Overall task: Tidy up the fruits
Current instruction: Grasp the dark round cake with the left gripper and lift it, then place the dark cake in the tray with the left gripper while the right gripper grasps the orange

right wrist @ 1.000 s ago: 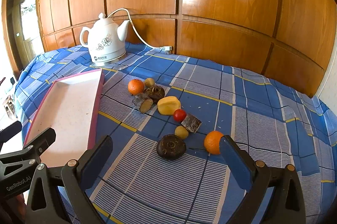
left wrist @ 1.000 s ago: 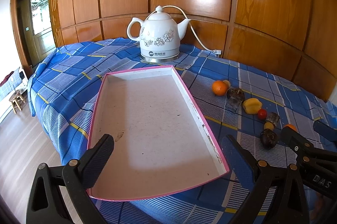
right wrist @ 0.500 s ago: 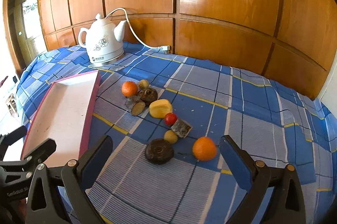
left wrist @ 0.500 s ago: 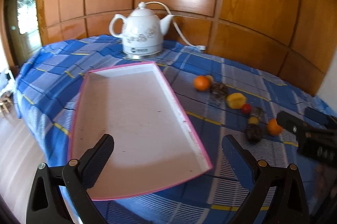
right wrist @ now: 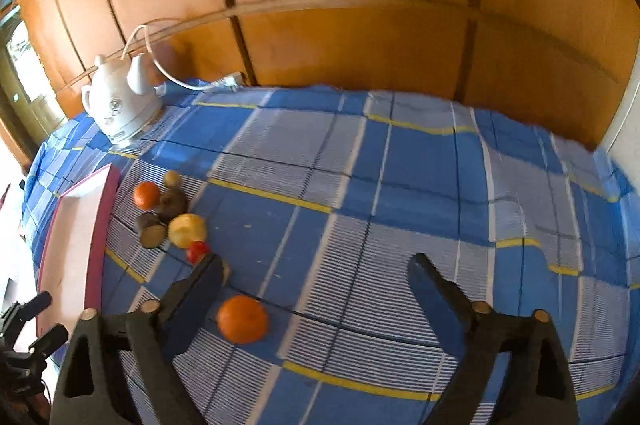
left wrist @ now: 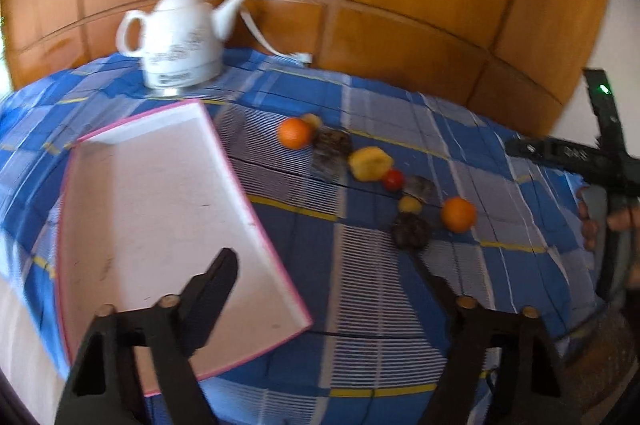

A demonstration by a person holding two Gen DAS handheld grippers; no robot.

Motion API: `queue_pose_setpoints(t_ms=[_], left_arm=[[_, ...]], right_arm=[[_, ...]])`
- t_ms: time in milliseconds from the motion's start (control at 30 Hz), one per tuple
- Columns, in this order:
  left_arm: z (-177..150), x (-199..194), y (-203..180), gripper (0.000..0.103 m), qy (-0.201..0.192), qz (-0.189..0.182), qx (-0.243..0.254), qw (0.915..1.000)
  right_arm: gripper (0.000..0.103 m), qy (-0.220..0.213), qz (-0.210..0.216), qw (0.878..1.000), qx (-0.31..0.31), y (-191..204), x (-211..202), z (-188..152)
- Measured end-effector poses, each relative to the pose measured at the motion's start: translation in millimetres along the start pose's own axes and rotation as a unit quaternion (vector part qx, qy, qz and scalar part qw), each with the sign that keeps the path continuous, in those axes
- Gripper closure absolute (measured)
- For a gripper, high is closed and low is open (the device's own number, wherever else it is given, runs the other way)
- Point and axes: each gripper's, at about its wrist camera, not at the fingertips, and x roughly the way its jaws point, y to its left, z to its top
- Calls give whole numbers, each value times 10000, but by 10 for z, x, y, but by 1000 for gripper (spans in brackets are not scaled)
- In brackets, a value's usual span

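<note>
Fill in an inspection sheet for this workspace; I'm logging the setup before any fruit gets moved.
Surface: checked blue cloth covers the table.
Job's things: pink-rimmed tray empty; near orange, far orange, red fruit, yellow fruit and dark pieces loose on the cloth.
Clutter: white kettle.
Grippers: left claw and right claw open, holding nothing.
Cables: white kettle cord.
Surroundings: wood-panelled wall.

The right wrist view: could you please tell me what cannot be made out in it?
- Dark fruit and small yellow fruit: hidden behind the right gripper finger.
- Pink tray: cut off by the left edge.
- Kettle lettering: blurred.
- Cut pieces near the yellow fruit: too blurred to identify.
</note>
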Motion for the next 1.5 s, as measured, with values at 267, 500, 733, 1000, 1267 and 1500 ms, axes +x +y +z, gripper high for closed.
queue_pose_setpoints(t_ms=[267,500,733,1000,1267,1500], left_arm=[[118,431,-538,43,463,-453,827,9945],[192,1034,-814,42,860,-507,1018,9898],[150,1138,-691,58,828,-605,734,9920],[245,583,-393,58,204,-697,234,9971],[477,290,567,58,-193,276,-757,9966],[512,574,1368,58,164,1502,-1194,9813]], right_arm=[[38,405,392,9978,347,-164,202,-57],[38,635,935,9928,385,-73,285,-48],[38,1011,1281,9866,-18,147,419,-122],[38,1441,1208,9797,-698,426,616,-328],[61,1547,939,9790,-943,486,737,-419],[62,1463,801,9786,-1202,511,710,-447]])
